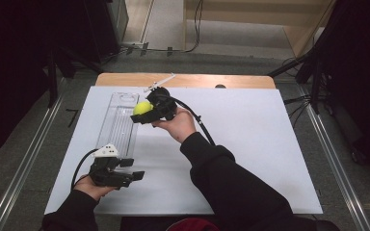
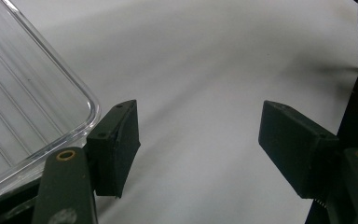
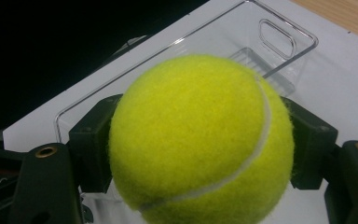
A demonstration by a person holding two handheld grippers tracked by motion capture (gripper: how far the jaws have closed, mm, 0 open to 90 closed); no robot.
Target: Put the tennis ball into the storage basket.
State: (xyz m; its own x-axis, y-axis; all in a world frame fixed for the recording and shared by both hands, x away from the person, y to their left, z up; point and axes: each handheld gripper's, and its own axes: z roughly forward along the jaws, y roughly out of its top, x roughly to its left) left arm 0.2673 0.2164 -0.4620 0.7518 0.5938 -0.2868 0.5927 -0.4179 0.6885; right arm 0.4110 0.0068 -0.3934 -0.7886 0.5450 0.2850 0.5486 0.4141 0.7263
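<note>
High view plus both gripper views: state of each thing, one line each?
tennis ball: clamped between the right gripper's pads, held above the tray's far end.
right gripper: shut on the ball.
left gripper: open, nothing between the jaws, beside the tray's near corner.
clear tray: lying flat on the white board, nothing inside that I can see.
white board: flat on the table.

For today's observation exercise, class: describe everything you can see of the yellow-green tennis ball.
The fuzzy yellow-green felt tennis ball is round, with a curved whitish seam running across its right side and lower part. It looks whole and undented. It is held off the table, clamped on two opposite sides between the black jaws of the right gripper. It hangs above the clear ribbed plastic tray on the white table cover, and only the jaws touch it.
</note>
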